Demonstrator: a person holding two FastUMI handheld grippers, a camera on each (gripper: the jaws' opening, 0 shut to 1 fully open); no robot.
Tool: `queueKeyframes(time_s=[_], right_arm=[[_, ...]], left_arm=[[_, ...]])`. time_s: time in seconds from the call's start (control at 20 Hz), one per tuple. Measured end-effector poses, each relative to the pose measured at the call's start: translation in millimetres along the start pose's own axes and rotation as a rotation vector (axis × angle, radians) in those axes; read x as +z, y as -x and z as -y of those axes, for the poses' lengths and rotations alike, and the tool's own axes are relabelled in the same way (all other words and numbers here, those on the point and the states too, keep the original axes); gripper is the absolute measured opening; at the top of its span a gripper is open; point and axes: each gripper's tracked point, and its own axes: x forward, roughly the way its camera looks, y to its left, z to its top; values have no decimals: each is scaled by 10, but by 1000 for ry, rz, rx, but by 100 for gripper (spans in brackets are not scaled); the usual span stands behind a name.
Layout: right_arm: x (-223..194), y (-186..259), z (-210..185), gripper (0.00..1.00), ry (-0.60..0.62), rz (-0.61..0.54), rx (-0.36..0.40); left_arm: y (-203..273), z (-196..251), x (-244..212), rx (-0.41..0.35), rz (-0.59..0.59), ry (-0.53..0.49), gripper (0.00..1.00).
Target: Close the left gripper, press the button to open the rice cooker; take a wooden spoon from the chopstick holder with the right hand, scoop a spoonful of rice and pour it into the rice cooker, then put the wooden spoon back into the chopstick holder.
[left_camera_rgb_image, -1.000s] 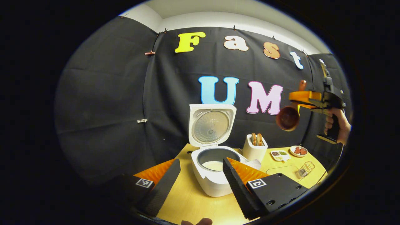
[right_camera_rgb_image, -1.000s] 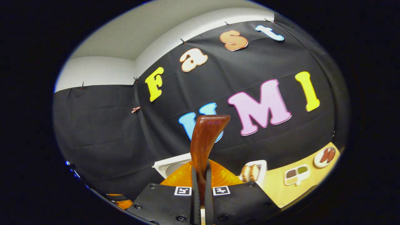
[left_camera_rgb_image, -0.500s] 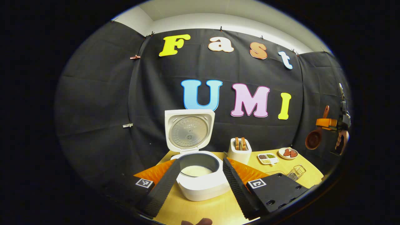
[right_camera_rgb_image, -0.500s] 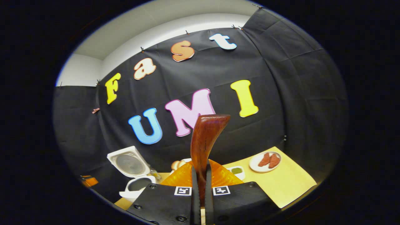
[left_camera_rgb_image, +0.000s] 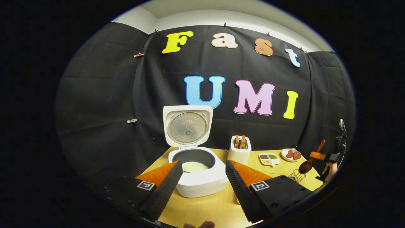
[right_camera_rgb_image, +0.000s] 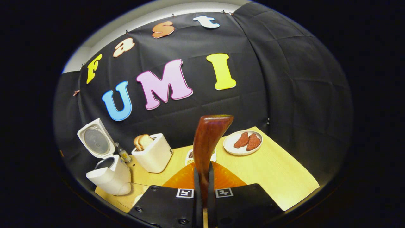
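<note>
Rice cooker (left_camera_rgb_image: 197, 177) sits at the table's (left_camera_rgb_image: 205, 209) left w/ lid up, rice in the pot. Left gripper (left_camera_rgb_image: 202, 183) hangs in front of it, jaws wide apart. Chopstick holder (left_camera_rgb_image: 239, 152) next over. Far right, right gripper (right_camera_rgb_image: 202, 202) is clamped on the wooden spoon (right_camera_rgb_image: 207, 145) handle.

Black cloth (left_camera_rgb_image: 104, 104) hangs creased across the booth's back and sides, pinned along its top edge with small clips. Above it runs a white wall strip (left_camera_rgb_image: 227, 17) under a pale ceiling. A light wooden bench (right_camera_rgb_image: 272, 171) stands against the cloth, evenly lit.
</note>
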Motion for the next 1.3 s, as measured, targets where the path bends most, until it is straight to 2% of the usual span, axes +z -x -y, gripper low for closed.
queueKeyframes(time_s=[0.05, 0.1, 0.55, 0.75, 0.9, 0.95, 1.0, 1.05, 1.1, 1.15, 1.3], right_arm=[[-101, -57, 38, 14, -3, -16, -4], [-183, -106, 62, 10, -13, -33, -1], [-627, -259, 301, 11, -110, -121, -27], [-698, -240, 350, 17, -143, -144, -45], [-682, -183, 451, 27, -152, -149, -78], [-678, -136, 490, 32, -159, -155, -93], [-670, -108, 495, 61, -168, -159, -99], [-665, -58, 518, 71, -165, -162, -114], [-657, 2, 546, 93, -159, -164, -125], [-649, 63, 578, 98, -147, -168, -146], [-648, 377, 607, 98, -89, -178, -192]], left_arm=[[16, 0, -30, 10, -8, -5, 94], [31, 6, -50, 18, -14, -9, 94], [156, 102, -58, 41, -20, -17, 94], [189, 73, -15, 42, -15, -19, 94], [217, 49, 35, 40, -3, -20, 94], [221, 48, 76, 38, 4, -21, 94], [227, 49, 115, 33, 13, -23, 94], [232, 48, 178, 30, 25, -27, 94], [225, 48, 246, 22, 39, -28, 94], [207, 55, 336, 13, 57, -24, 94], [124, 17, 694, 4, 135, -15, 94]])
